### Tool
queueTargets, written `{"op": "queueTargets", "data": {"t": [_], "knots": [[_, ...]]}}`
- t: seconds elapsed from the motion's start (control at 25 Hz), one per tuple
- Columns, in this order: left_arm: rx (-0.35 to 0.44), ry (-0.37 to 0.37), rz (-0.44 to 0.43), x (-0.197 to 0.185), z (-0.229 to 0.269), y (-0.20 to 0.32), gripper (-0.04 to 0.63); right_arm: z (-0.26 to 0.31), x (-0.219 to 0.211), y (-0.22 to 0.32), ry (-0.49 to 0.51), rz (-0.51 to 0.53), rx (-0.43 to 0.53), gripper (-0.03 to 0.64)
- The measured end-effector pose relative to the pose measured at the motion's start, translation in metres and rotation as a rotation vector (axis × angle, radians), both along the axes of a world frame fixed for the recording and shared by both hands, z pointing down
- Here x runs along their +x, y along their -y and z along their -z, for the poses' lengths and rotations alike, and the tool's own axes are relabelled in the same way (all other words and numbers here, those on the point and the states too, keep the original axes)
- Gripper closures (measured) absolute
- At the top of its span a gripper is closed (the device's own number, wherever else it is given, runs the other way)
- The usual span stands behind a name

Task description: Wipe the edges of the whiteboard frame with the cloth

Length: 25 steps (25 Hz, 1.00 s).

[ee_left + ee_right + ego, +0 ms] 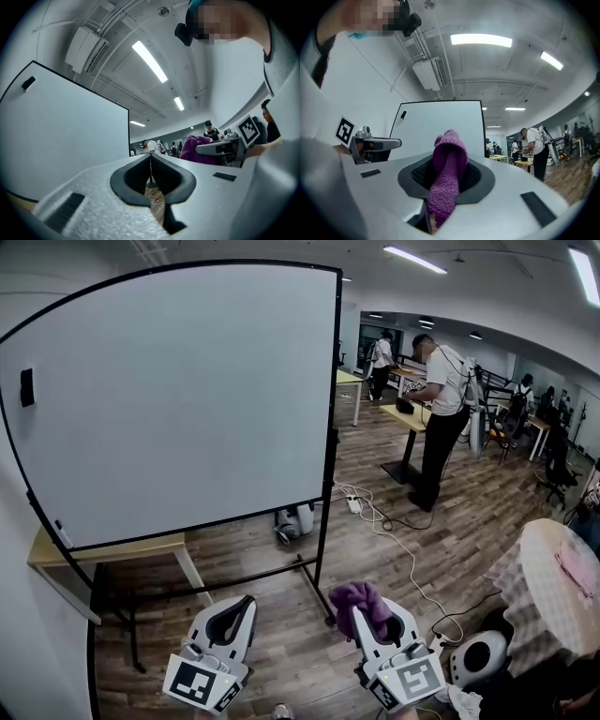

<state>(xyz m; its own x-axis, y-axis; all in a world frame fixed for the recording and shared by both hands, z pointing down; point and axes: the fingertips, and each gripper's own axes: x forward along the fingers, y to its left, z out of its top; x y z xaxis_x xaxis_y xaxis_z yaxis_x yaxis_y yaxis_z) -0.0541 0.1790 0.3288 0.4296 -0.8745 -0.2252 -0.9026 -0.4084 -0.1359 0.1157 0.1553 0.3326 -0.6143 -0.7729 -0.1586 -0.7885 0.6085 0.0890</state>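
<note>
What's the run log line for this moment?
right gripper shut on purple cloth | left gripper shut, empty | whiteboard frame not yet touched

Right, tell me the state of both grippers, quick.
Left gripper: shut, nothing in it.
Right gripper: shut on the purple cloth.

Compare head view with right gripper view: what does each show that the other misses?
Head view only: the stand under the whiteboard, a white cable on the floor, and a wooden table by the board's lower left.
Right gripper view only: the ceiling air conditioner, and a close look at the purple cloth pinched between the right gripper jaws.
Both: the whiteboard, the cloth, the left gripper, and a person in a white shirt at a desk.
</note>
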Motion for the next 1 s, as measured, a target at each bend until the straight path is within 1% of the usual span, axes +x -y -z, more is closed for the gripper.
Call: {"op": "queueTargets", "data": {"t": [0.28,0.56,0.8,1.0], "knots": [[0.0,-0.006,-0.016,-0.032,-0.002,0.044,0.577,-0.002,-0.033,0.043,0.012,-0.006,-0.013,0.531],[0.005,-0.001,-0.034,-0.063,-0.001,0.067,0.577,-0.003,-0.061,0.065,0.033,-0.023,-0.013,0.531],[-0.006,-0.01,-0.048,-0.07,-0.007,0.086,0.577,-0.01,-0.069,0.08,0.025,-0.03,-0.026,0.531],[-0.013,-0.012,-0.065,-0.066,-0.009,0.106,0.577,-0.008,-0.071,0.098,0.024,-0.022,-0.03,0.531]]}}
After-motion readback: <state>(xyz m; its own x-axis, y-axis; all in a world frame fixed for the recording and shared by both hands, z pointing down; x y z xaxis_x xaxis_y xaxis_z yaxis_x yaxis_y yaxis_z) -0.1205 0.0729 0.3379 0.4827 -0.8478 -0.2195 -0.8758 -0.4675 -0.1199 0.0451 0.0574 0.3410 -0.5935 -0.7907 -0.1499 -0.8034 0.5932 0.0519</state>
